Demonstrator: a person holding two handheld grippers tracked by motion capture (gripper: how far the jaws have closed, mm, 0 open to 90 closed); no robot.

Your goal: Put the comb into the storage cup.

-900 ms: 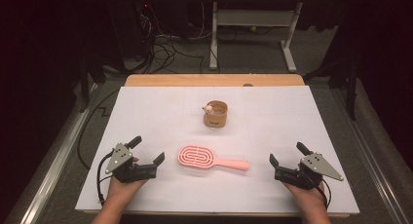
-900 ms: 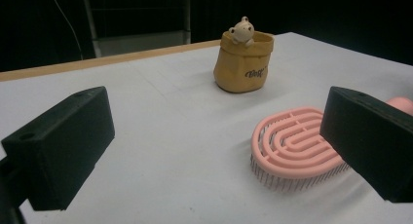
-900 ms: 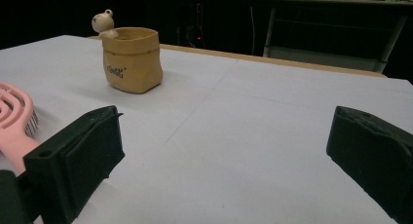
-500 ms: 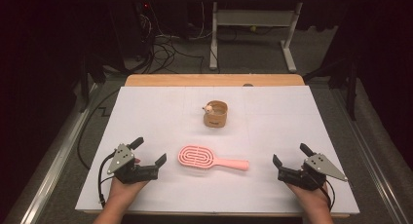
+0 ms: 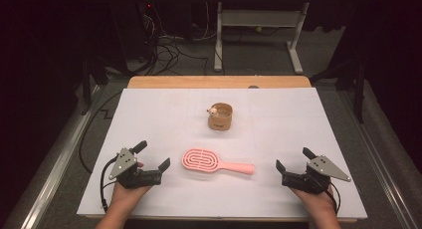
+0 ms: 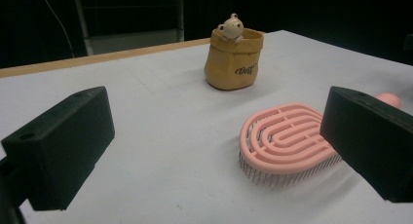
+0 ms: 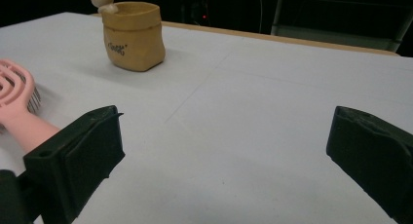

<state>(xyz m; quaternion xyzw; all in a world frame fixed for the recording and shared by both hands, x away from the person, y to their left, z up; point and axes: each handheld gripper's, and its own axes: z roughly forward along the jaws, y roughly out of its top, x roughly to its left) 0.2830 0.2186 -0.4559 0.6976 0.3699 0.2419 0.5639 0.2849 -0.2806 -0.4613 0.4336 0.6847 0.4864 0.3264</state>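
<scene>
Pink plastic, the hairbrush (image 5: 217, 162) lay flat on the white-covered bench (image 5: 149, 109) between your two hands, its oval head toward your left gripper (image 5: 153, 156) and its handle pointing toward your right gripper (image 5: 294, 159), with a tan bag-shaped pot (image 5: 220, 116) bearing a small bear figure standing well beyond it near the bench's middle. Your left gripper rested low on the bench with its jaws spread wide and nothing between them, the brush head just beside one jaw. Your right gripper likewise held its jaws wide apart and empty, near the handle's end but apart from it.
</scene>
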